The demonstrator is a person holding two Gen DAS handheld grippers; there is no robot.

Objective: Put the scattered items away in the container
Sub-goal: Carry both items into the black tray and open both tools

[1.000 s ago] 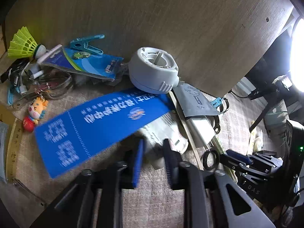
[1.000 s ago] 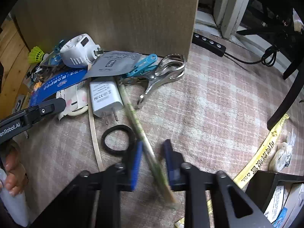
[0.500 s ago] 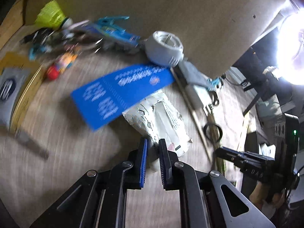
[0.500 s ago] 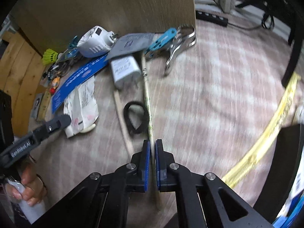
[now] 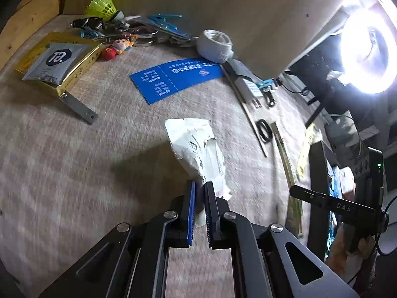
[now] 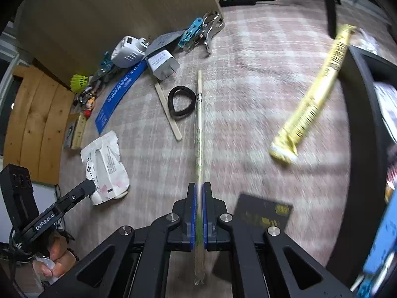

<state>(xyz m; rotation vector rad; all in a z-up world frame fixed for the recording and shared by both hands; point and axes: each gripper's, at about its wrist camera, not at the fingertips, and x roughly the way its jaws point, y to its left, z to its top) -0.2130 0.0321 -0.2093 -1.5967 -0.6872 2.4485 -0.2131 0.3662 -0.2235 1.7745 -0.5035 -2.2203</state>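
My left gripper (image 5: 199,191) is shut on a crumpled white packet (image 5: 198,146) and holds it up off the carpet; it also shows in the right wrist view (image 6: 104,164). My right gripper (image 6: 199,193) is shut on a long thin wrapped stick (image 6: 199,124) that points away from me. The black container (image 6: 359,129) stands at the right, its wall also in the left wrist view (image 5: 316,186). Scattered on the carpet lie a blue card (image 5: 176,79), a white charger (image 6: 162,64), a black hair band (image 6: 180,101) and a flat wooden stick (image 6: 167,109).
Along the wooden board sit a white round device (image 5: 214,46), a yellow shuttlecock (image 5: 103,6), a toy figure (image 5: 116,49), blue clips and pliers (image 6: 208,29). A gold box with a grey sachet (image 5: 55,60) lies left. A yellow wrapper (image 6: 315,99) lies near the container.
Both grippers closed: the left on the white packet, the right on the long stick. Both then pulled back and lifted, with their items, away from the pile.
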